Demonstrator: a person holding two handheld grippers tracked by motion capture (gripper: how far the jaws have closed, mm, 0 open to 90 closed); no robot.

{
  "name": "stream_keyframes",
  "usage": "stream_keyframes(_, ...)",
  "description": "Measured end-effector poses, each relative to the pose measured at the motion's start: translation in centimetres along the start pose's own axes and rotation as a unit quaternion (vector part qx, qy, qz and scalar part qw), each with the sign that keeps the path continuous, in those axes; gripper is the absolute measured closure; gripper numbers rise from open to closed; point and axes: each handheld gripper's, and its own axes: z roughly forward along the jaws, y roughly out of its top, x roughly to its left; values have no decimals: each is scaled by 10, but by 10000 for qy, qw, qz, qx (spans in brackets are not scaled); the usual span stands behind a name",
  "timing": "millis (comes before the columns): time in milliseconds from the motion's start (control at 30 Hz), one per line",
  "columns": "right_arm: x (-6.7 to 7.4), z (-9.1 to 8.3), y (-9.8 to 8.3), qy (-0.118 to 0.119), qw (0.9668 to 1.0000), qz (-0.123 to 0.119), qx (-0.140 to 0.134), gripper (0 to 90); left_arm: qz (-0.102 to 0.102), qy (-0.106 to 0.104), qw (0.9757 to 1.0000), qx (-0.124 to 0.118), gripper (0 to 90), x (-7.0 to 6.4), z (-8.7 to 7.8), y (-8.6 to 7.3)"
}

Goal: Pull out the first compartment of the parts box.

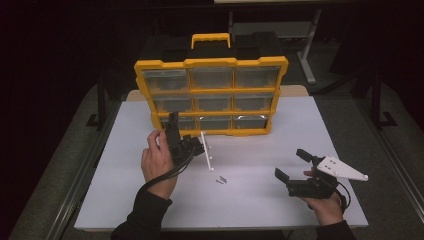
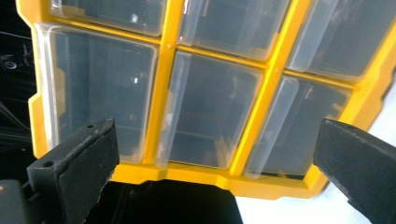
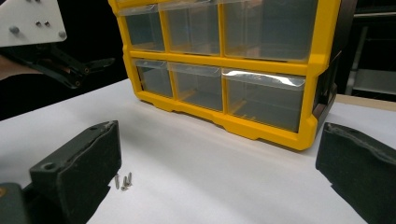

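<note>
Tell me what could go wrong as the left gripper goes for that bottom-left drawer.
1. The yellow organizer stands upright on the table with nothing bracing it; a pull or push from the left gripper might tip or slide it.
2. The small screws lie loose between the hands; a sweeping arm or trailing cable could scatter them.
3. The right gripper, open, hovers away from the organizer, too distant to steady it quickly.

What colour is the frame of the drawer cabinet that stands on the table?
The frame is yellow, around clear drawers. The right gripper view shows it best.
</note>
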Motion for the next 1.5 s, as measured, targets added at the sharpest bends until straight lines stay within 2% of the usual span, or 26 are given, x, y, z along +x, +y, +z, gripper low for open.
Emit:
stream_keyframes(400, 0, 0, 0, 0, 10000, 3, -7, 0, 34, 162, 9999, -9, 44, 10, 2, -1)
stream_keyframes(533, 0, 0, 0, -1, 10000, 4, -6, 0, 51, 277, 9996, -24, 66, 15, 2, -1)
stream_keyframes(700, 0, 0, 0, 0, 10000, 0, -1, 0, 69, 300, 9995, -53, 137, 19, 3, -1)
stream_keyframes(800, 0, 0, 0, 0, 10000, 6, -6, 0, 89, 326, 9994, -29, 139, 21, 4, -1)
stream_keyframes(1033, 0, 0, 0, -4, 10000, 5, -8, 0, 116, 463, 9989, -20, 155, 28, 6, -2)
stream_keyframes(1500, 0, 0, 0, 4, 10000, 4, -8, 0, 137, 662, 9977, -15, 253, 39, 10, -3)
